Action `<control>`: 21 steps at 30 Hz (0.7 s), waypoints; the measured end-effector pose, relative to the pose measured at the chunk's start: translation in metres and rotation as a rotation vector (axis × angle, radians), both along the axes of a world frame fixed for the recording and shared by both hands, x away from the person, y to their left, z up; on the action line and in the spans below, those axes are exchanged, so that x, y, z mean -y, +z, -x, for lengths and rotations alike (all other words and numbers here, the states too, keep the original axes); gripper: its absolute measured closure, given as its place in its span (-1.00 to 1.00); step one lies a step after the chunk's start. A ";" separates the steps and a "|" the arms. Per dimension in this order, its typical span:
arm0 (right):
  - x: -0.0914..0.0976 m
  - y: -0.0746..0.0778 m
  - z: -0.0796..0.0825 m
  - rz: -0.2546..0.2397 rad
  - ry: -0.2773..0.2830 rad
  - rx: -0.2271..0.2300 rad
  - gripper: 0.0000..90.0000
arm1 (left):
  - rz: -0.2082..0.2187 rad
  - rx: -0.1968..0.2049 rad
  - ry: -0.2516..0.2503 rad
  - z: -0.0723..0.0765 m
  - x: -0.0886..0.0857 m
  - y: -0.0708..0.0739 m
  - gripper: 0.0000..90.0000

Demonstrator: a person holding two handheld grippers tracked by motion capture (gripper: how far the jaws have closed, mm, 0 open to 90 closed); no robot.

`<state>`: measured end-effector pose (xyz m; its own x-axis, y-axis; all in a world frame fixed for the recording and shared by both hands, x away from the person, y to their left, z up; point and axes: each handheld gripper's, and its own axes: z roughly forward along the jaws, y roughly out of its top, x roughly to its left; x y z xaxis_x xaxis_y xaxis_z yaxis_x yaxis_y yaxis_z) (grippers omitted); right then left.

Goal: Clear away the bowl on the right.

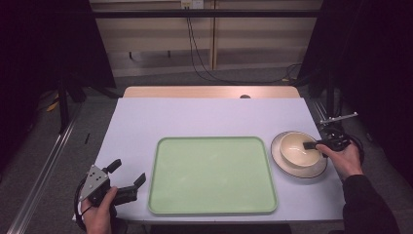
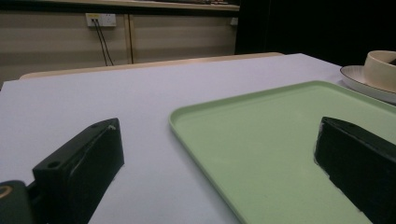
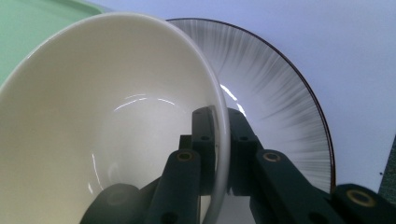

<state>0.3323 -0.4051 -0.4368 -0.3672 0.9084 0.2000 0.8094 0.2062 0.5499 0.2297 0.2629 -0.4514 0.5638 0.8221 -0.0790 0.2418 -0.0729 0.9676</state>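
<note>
A cream bowl (image 1: 297, 148) sits on a dark-rimmed plate (image 1: 285, 166) at the right of the table. My right gripper (image 1: 311, 145) is shut on the bowl's right rim, one jaw inside and one outside; in the right gripper view the bowl (image 3: 93, 126) looks tilted over the streaked plate (image 3: 275, 102), with the gripper (image 3: 218, 122) pinching its wall. A pale green tray (image 1: 212, 173) lies empty in the middle. My left gripper (image 1: 127, 174) rests open near the table's front left corner, just left of the tray (image 2: 280, 140); nothing is between its fingers (image 2: 88, 154).
The table (image 1: 204, 114) has a pale lilac top with a wooden strip along its far edge. Black cables hang down the wall behind. A metal bracket (image 1: 338, 118) sticks out at the table's right edge. The bowl (image 2: 380, 70) and plate (image 2: 359, 79) appear far right in the left gripper view.
</note>
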 end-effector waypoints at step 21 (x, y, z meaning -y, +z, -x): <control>0.007 0.003 0.004 -0.034 -0.063 0.027 0.87 | -0.002 0.003 0.000 0.000 0.000 0.000 -0.97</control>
